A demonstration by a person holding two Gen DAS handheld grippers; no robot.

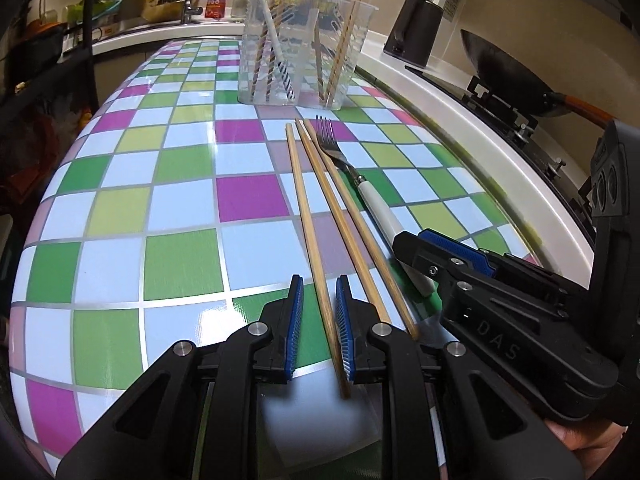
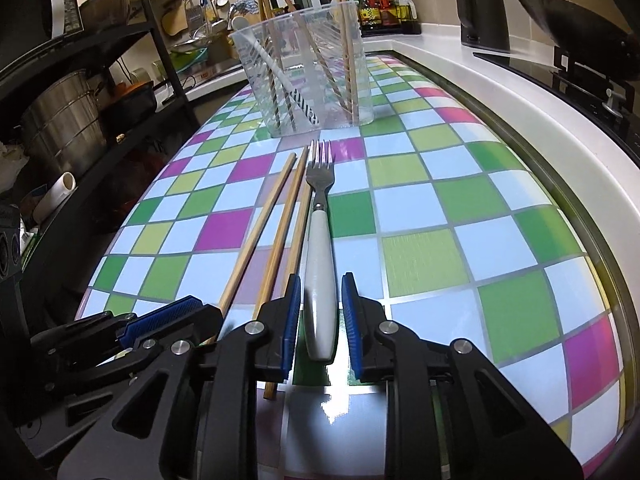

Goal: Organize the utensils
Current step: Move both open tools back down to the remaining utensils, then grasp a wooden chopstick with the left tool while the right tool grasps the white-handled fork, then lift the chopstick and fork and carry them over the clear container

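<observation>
three chopsticks point(image 1: 320, 216) and one fork point(image 2: 319, 216) on checkered table point(image 1: 180, 184), both grippers' jaws seemingly apart, unclamped

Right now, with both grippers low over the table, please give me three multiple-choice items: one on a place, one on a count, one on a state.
1. Where does the fork lie?
A. in the cup
B. on the table, right of the chopsticks
C. on the stove

2. How many chopsticks lie on the table?
A. one
B. three
C. five

3. What is between the pads of the right gripper?
A. the fork's white handle, not pressed
B. a chopstick
C. nothing

B: it lies flat beside them, before the cup.
B: three wooden sticks lie side by side.
A: gaps show on both sides of the handle.
</observation>
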